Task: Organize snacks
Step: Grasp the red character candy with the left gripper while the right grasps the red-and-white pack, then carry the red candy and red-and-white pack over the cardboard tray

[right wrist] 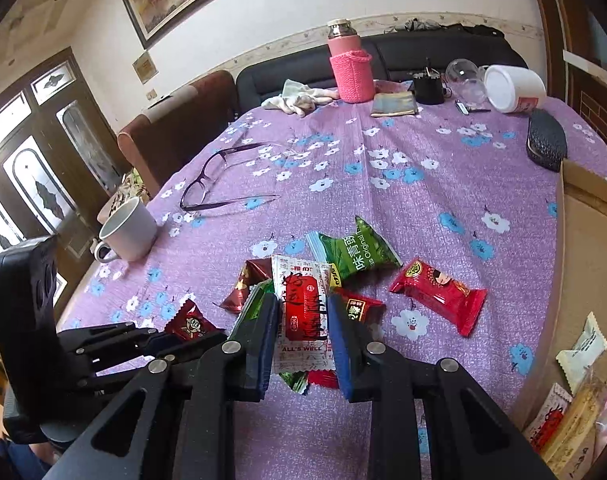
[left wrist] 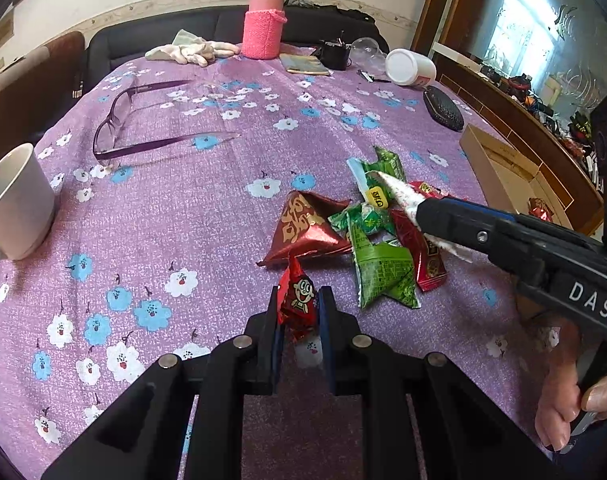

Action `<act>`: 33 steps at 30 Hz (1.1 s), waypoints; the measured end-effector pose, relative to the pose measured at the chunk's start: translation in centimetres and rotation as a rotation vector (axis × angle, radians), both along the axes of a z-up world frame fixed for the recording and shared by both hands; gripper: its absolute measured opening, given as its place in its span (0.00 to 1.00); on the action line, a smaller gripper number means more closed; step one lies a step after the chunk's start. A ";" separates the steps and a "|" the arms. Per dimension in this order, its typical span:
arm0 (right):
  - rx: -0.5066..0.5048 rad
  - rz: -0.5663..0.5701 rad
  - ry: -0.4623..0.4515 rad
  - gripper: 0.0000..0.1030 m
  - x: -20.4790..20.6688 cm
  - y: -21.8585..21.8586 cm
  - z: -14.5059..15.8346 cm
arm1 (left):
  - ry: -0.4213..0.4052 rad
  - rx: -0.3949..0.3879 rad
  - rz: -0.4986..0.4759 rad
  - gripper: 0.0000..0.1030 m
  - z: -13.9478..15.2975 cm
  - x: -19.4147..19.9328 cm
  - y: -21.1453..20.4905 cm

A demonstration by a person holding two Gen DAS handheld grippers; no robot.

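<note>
The left gripper is closed on a small red candy with a cartoon face; the two fingers press it from both sides, just above the purple cloth. In the right wrist view the same candy shows at the tips of the left gripper.

The right gripper holds a white packet with a red label between its blue pads; the pads touch its two edges. In the left wrist view this packet is lifted above the snack pile, with the right gripper coming in from the right. A hand holds the grip of this tool.

The pile lies on the cloth near the middle of the table: a dark red triangle pack, green packs and red packs. A separate red pack lies to the right of the pile. A green pack lies behind the white one.

A cardboard box stands at the right edge of the table, with some snacks inside. A white mug and glasses are to the left, well apart from the pile.
</note>
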State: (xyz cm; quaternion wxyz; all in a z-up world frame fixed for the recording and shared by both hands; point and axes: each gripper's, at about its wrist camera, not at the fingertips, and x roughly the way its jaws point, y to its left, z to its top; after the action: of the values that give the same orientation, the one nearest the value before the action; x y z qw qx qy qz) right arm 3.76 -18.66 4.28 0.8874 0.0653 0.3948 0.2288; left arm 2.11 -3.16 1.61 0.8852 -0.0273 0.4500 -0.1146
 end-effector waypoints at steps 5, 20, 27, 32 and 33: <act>-0.019 0.015 0.018 0.27 0.1 0.4 -0.6 | 0.006 -0.019 0.005 0.15 0.1 0.0 0.2; -0.052 0.037 -0.015 0.30 0.0 0.7 -1.7 | 0.053 -0.057 0.019 0.15 -0.4 0.1 0.1; -0.043 0.020 -0.023 0.28 -0.4 0.5 -1.2 | 0.046 -0.074 0.024 0.15 -0.2 0.0 0.6; 0.006 -0.006 -0.061 0.28 -1.0 -0.3 0.0 | 0.012 -0.118 0.048 0.15 0.8 -0.3 1.7; 0.017 -0.010 -0.065 0.28 -1.1 -0.5 0.1 | 0.001 -0.119 0.050 0.15 1.0 -0.4 1.7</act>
State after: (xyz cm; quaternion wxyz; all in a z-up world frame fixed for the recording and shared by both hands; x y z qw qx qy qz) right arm 2.69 -19.12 4.41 0.9002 0.0671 0.3637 0.2298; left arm 1.70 -1.42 2.57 0.8845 -0.0913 0.4418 -0.1192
